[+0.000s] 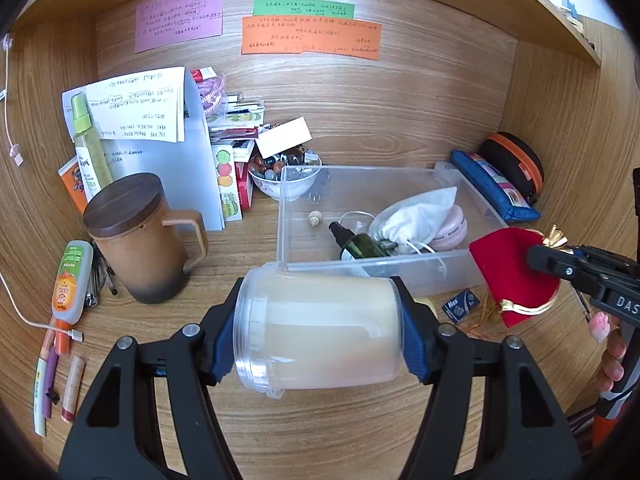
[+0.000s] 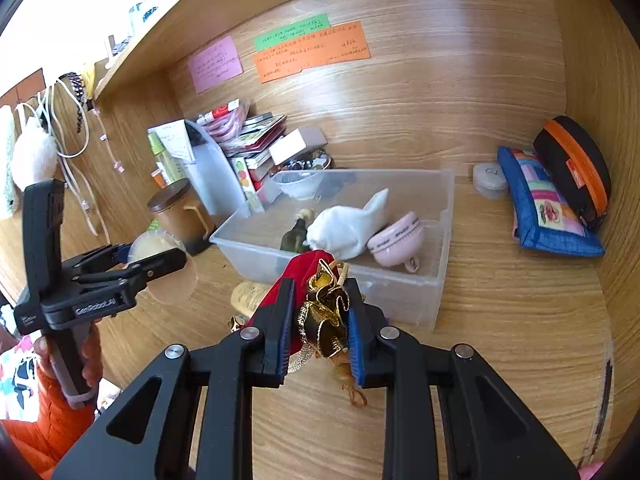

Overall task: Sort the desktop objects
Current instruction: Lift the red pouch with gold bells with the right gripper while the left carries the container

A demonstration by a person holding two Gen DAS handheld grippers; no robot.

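Note:
My left gripper [image 1: 320, 324] is shut on a clear plastic jar [image 1: 320, 330] of pale cream, held sideways above the desk just in front of the clear bin [image 1: 480, 204]. My right gripper [image 2: 318, 312] is shut on a red velvet pouch [image 2: 310, 264] with a gold ribbon bow [image 2: 324, 316], held near the bin's front wall [image 2: 340, 280]. The pouch [image 1: 514, 276] and right gripper [image 1: 544, 258] show at the right of the left wrist view. The bin holds a white cloth bag [image 1: 416, 216], a dark green bottle [image 1: 360, 244], a pink case [image 2: 396, 240] and a small shell [image 1: 315, 218].
A brown lidded mug [image 1: 140, 240], glue tube [image 1: 70, 280], pens and lip balm lie left. A bowl of marbles [image 1: 286, 172], papers and cards stand behind. A blue pouch [image 2: 548, 208] and black-orange case [image 2: 576, 168] sit right. A small blue box [image 1: 460, 306] lies by the bin.

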